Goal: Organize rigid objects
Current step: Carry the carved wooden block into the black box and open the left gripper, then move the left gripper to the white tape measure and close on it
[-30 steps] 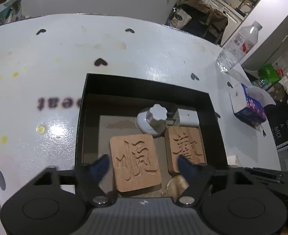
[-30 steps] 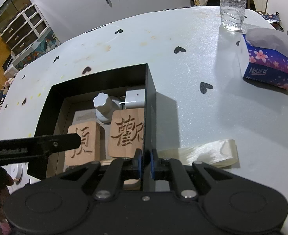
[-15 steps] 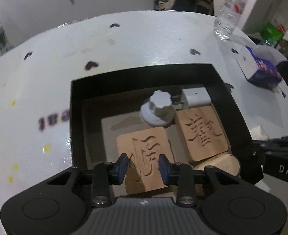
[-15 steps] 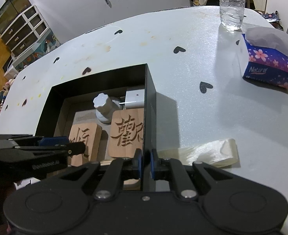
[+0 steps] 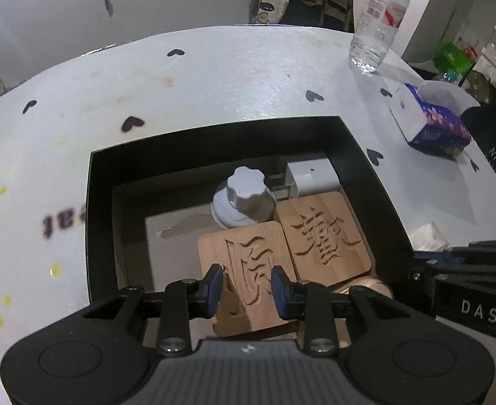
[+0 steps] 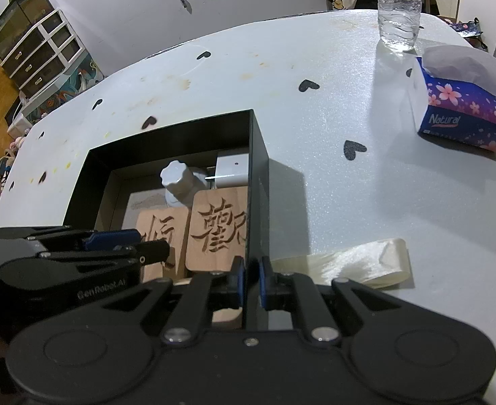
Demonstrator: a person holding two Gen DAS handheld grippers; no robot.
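- While my right gripper (image 6: 251, 281) clamps the black open box's (image 6: 259, 182) wall, I hold steady.
- Left gripper (image 5: 246, 287), jaws just narrowed, hangs over the carved square wooden tile (image 5: 248, 253) inside the box; contact unclear.

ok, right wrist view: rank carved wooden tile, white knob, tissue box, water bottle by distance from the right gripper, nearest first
1. carved wooden tile, in the black box, just left of the right gripper
2. white knob, deeper in the box, left
3. tissue box, on the table, far right
4. water bottle, at the table's far edge, right
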